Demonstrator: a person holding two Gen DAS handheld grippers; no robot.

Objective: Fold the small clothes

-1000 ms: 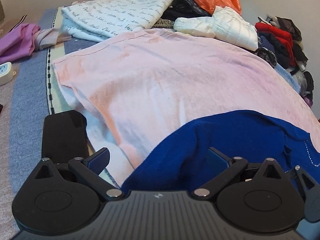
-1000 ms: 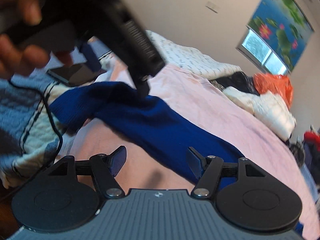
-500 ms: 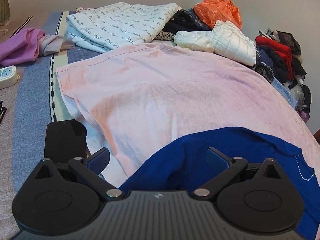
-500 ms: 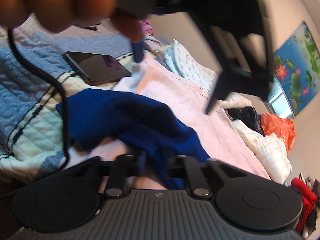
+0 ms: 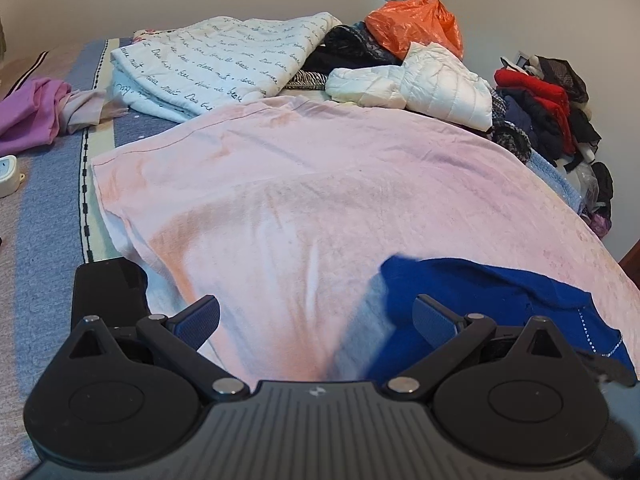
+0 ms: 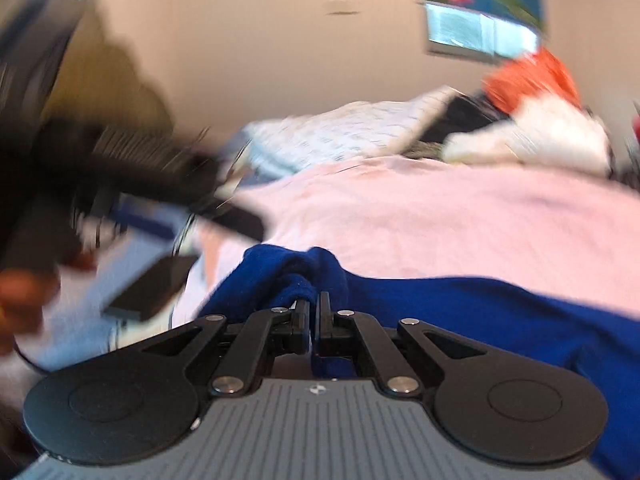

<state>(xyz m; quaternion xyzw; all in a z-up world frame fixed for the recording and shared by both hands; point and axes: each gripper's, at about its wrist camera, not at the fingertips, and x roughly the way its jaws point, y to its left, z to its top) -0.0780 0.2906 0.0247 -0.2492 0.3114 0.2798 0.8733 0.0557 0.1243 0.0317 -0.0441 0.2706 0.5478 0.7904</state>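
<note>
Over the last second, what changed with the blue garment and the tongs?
The right tongs have just closed on a bunched edge of the blue garment. In the left wrist view its cloth has slid rightward, out from between the open left tongs, baring more pink sheet. The phone and clothes piles stayed put.

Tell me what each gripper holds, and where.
Right gripper pinches a bunched fold of the blue garment. Left gripper is open, holding nothing.
</note>
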